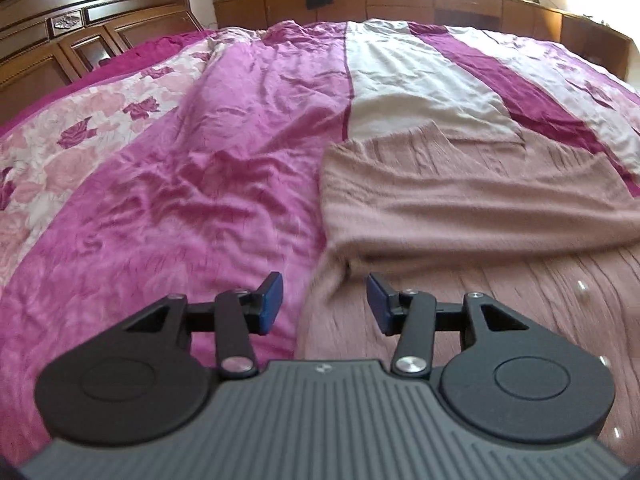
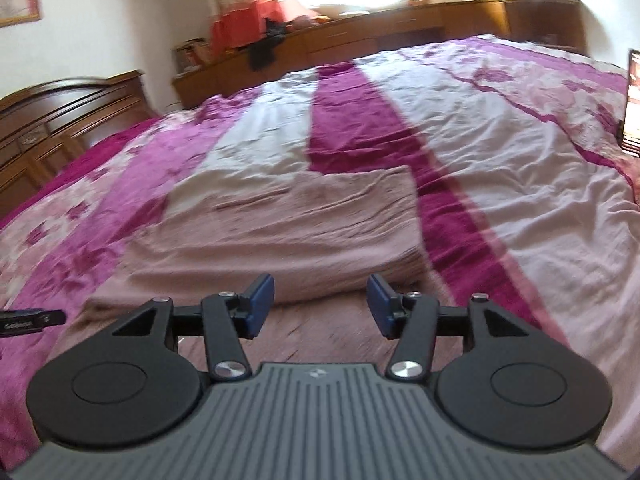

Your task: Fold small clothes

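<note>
- Left wrist view: the left tool is spread wide with nothing between its blue pads, hovering low over the bed.
- The dusty-pink knitted garment lies on the bedspread, filling the frame from 3 o'clock down to 5 o'clock; its left edge runs right under the gap of the tool.
- A folded-over layer of the garment sits at 2 o'clock, its lower fold raised above the flat part near the tool.
- The dark wooden headboard stands at 10 o'clock, and a low wooden cabinet runs along 12 to 1 o'clock.
- Right wrist view: the right tool is likewise released, pads apart and gripping nothing.
- The same garment spreads from 9 o'clock to the centre, its folded layer ending just ahead of the tool.
- The picture is blurred, so whether the tool touches the cloth I cannot tell.
- A black bar at 9 o'clock may be part of the other tool.
- A lit screen sits at 3 o'clock.
</note>
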A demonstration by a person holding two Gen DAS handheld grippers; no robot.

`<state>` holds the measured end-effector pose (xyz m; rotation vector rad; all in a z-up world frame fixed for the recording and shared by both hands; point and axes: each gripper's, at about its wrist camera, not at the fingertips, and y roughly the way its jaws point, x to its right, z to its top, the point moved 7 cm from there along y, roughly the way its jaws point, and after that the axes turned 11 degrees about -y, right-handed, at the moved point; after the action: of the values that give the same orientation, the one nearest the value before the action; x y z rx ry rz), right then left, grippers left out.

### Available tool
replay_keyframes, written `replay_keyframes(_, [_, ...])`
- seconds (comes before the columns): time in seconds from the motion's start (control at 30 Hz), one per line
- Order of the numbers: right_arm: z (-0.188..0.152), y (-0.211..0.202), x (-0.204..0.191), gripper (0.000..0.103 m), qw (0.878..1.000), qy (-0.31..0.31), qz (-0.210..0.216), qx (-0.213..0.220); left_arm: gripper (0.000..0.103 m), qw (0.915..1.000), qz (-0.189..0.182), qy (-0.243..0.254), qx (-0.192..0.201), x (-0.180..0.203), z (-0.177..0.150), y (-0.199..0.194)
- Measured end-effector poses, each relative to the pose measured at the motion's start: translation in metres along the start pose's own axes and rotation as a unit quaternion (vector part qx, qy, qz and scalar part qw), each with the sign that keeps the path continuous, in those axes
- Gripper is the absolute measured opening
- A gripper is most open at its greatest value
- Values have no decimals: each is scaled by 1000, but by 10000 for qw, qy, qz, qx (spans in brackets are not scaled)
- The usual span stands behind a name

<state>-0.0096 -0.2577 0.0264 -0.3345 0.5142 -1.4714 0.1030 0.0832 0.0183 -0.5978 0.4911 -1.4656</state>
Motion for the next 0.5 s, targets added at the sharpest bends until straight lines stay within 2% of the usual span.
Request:
replay_keyframes(0.27, [-24,-54,-34,60,9951,-814,539,-136,49,9987,-183,446,-172,15,-39,-42])
replay_keyframes(0.33, [-37,-64,-44,65,9915,-1125,611,-230,49,9979,-276,550,-207,21,-48,-52])
replay_keyframes(0.4, [-50,-71,-52,79,9881,-1376,632,-267,49,9969,-341,662,-239,27,-58,-61])
replay_keyframes(0.47, [-66,-77,-61,80,9828,-1687,684,-328,49,9959,-361,778,-290,31,-69,-67])
replay_keyframes(0.5, [-73,-78,-65,81,9799,-1822,704,-393,53,9952,-371,850,-317,33,-74,-70])
